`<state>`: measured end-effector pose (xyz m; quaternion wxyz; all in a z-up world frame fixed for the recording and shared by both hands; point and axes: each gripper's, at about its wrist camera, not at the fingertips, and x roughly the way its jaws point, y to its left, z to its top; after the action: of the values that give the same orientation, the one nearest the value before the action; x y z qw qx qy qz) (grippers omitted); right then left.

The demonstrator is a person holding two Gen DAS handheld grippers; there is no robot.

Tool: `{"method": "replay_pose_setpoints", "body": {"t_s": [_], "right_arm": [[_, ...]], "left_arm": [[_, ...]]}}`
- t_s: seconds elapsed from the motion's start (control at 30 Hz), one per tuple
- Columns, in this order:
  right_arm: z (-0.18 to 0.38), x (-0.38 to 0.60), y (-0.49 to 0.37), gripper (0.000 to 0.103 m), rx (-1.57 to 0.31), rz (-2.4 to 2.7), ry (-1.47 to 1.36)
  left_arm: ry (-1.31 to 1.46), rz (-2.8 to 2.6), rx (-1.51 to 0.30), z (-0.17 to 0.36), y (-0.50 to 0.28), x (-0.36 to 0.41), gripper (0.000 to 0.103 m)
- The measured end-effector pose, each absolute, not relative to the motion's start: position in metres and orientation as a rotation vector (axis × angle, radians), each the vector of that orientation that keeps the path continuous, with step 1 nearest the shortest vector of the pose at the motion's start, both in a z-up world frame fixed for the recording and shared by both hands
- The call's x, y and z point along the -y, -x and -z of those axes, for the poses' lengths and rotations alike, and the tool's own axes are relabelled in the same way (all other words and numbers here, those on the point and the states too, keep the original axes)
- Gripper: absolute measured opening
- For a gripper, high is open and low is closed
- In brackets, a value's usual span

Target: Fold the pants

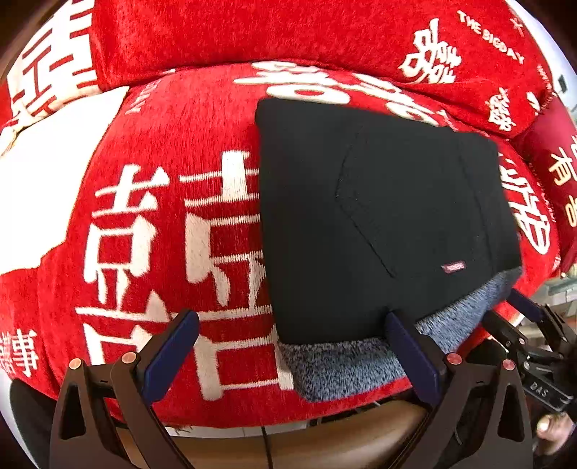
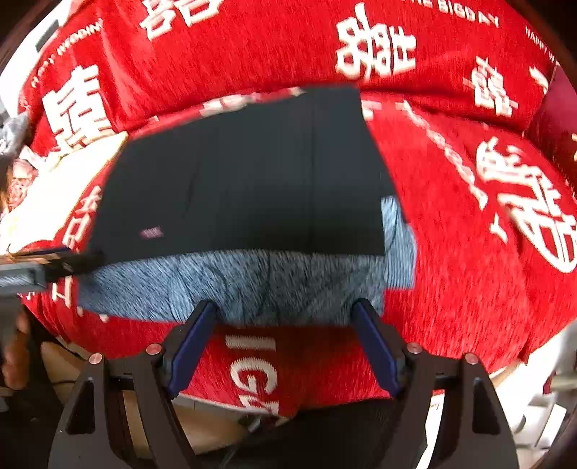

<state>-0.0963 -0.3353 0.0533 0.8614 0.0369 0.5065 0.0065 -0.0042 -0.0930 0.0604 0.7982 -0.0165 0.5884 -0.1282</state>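
Observation:
The black pants (image 1: 378, 223) lie folded into a flat rectangle on the red sofa seat, back pocket and a small pink label (image 1: 453, 267) facing up. They rest on a folded grey-blue knit garment (image 1: 346, 364) that sticks out at the near edge. My left gripper (image 1: 292, 324) is open and empty just in front of the stack's near left corner. The right wrist view shows the pants (image 2: 252, 180) over the grey knit (image 2: 252, 281). My right gripper (image 2: 285, 314) is open and empty at the knit's near edge.
The sofa cover (image 1: 162, 234) is red with large white characters; back cushions (image 1: 252, 32) rise behind the stack. A white patch (image 1: 47, 187) lies at the left. Wooden floor (image 1: 324, 440) shows below the seat's front edge. The other gripper (image 1: 533, 346) shows at the right.

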Motion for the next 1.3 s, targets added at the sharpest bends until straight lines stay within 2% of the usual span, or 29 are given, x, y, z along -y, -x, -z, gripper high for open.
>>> {"method": "replay_pose_setpoints", "body": {"t_s": [0.1,0.27,0.47,0.6,0.73,0.87,0.97,1.03,1.13,1.23,1.3], "right_arm": [[-0.072,0.350,0.106,0.082,-0.994,0.002,-0.096],[-0.073,0.400,0.093,0.082,-0.958,0.096,-0.284],[-0.058,0.406,0.091,0.083,-1.009,0.139,-0.256],[-0.095,0.412,0.089,0.084,-0.888,0.137,-0.253],[-0.130,0.391,0.041,0.085,-0.810,0.020,-0.198],[-0.116,0.360,-0.030,0.085,-0.876,-0.101,-0.147],[-0.079,0.356,-0.070,0.086,-1.005,-0.094,-0.141],[-0.051,0.366,-0.085,0.090,-1.111,-0.074,-0.167],[-0.060,0.382,-0.078,0.093,-1.102,-0.087,-0.210],[-0.084,0.407,-0.044,0.093,-1.002,-0.081,-0.264],[-0.084,0.424,-0.023,0.097,-0.987,-0.054,-0.279]], "left_arm": [[0.078,0.274,-1.207,-0.073,0.008,0.078,0.103],[0.151,0.300,-1.289,-0.056,0.002,0.084,0.103],[-0.075,0.359,-1.320,-0.044,0.023,0.123,0.103],[-0.052,0.357,-1.242,-0.065,0.019,0.123,0.103],[-0.001,0.339,-1.248,-0.069,0.006,0.126,0.103],[-0.002,0.317,-1.252,-0.069,-0.002,0.130,0.103],[0.001,0.310,-1.256,-0.067,-0.002,0.129,0.103],[0.015,0.314,-1.264,-0.066,-0.002,0.126,0.103],[0.015,0.318,-1.257,-0.067,-0.006,0.125,0.103],[0.054,0.323,-1.225,-0.074,-0.014,0.119,0.103],[0.116,0.346,-1.234,-0.075,-0.023,0.112,0.103]]}}
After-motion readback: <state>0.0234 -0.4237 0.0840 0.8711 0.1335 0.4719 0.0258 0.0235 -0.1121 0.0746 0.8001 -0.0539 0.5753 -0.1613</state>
